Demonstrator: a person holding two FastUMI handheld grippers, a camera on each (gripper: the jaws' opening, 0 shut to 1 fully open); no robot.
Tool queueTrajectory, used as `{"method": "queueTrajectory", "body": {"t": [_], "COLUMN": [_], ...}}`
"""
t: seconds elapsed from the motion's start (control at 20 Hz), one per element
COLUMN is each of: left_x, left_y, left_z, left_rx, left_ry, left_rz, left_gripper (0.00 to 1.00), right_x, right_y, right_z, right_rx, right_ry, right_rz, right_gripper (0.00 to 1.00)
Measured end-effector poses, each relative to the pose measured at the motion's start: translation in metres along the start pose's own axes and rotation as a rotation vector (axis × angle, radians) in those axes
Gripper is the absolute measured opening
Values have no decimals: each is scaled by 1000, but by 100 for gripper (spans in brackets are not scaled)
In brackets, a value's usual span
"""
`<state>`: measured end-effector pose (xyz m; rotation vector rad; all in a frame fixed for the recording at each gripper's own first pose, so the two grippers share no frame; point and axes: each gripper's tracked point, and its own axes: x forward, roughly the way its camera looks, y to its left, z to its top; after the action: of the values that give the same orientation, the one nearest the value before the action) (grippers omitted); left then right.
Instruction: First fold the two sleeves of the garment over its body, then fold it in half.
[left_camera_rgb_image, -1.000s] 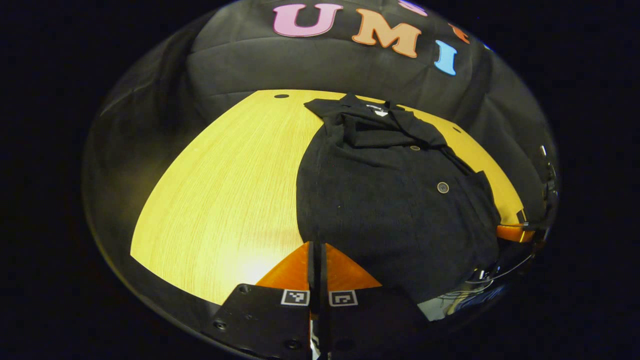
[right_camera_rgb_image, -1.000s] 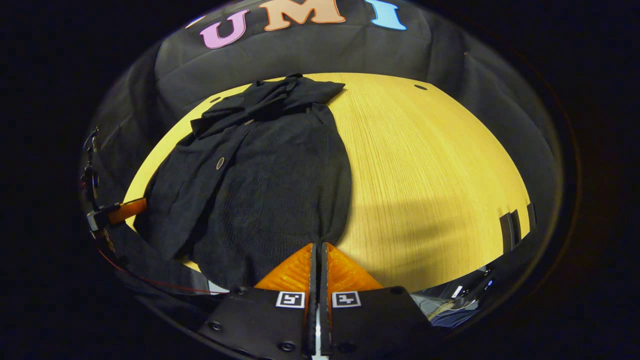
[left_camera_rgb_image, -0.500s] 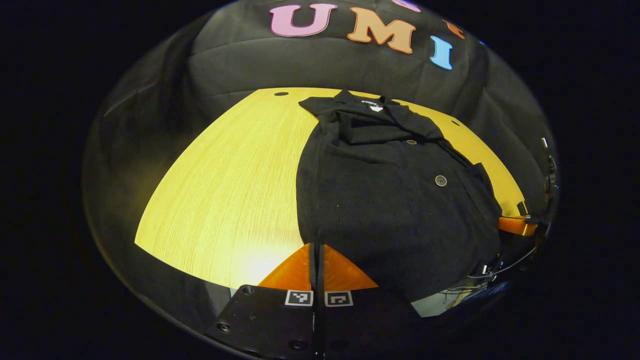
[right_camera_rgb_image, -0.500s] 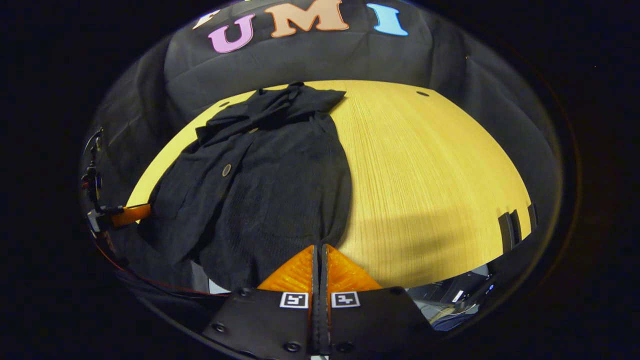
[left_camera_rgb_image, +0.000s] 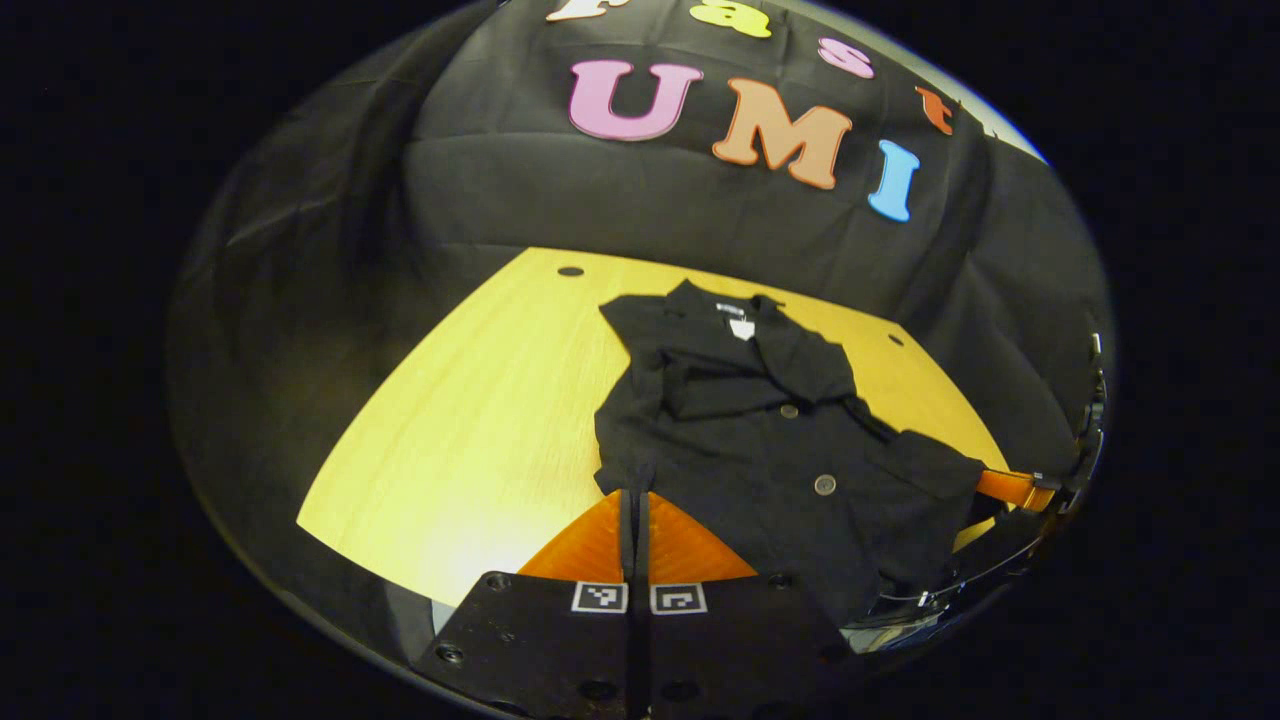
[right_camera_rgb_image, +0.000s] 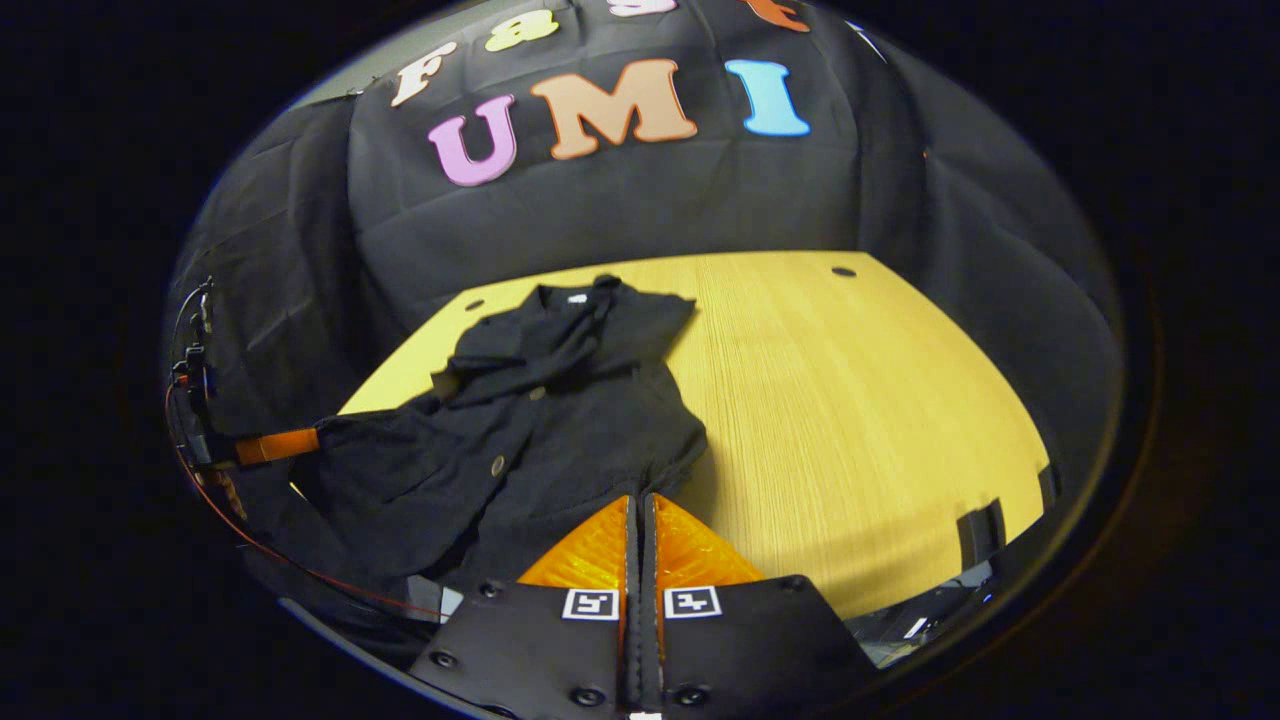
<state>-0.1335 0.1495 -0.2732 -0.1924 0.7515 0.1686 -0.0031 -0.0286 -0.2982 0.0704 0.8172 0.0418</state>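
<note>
My left gripper (left_camera_rgb_image: 634, 492) and right gripper (right_camera_rgb_image: 640, 498) are each clamped on a hem corner of the black garment (left_camera_rgb_image: 770, 440), its collar end lying on the wooden surface (right_camera_rgb_image: 860, 400).

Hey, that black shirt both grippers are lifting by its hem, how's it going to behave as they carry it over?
The black shirt looks floppy: it sags and creases between the left gripper and right gripper. It is probably light, since two small pinches raise it. Its collar end on the table may drag or bunch.
</note>
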Motion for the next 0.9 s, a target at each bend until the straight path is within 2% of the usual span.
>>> {"method": "queueTrajectory", "body": {"t": [0.25, 0.3, 0.45, 0.7, 0.9], "left_x": [11, 16, 34, 65, 87], "left_y": [-1, 0, 2, 7, 10], "left_z": [66, 77, 99, 138, 169], "left_rx": [11, 17, 27, 10, 41], "left_ry": [-84, -98, -110, -110, -138], "left_rz": [-23, -20, -13, -18, -39], "left_gripper": [0, 0, 0, 0, 0], "right_x": [0, 2, 7, 22, 34], "right_y": [19, 19, 19, 16, 13], "right_z": [66, 78, 114, 161, 192], "right_rx": [-38, -45, -36, -25, -3], "right_ry": [-112, -132, -202, -237, -260], "right_rz": [27, 26, 21, -3, -31], "right_gripper": [0, 4, 2, 2, 2]}}
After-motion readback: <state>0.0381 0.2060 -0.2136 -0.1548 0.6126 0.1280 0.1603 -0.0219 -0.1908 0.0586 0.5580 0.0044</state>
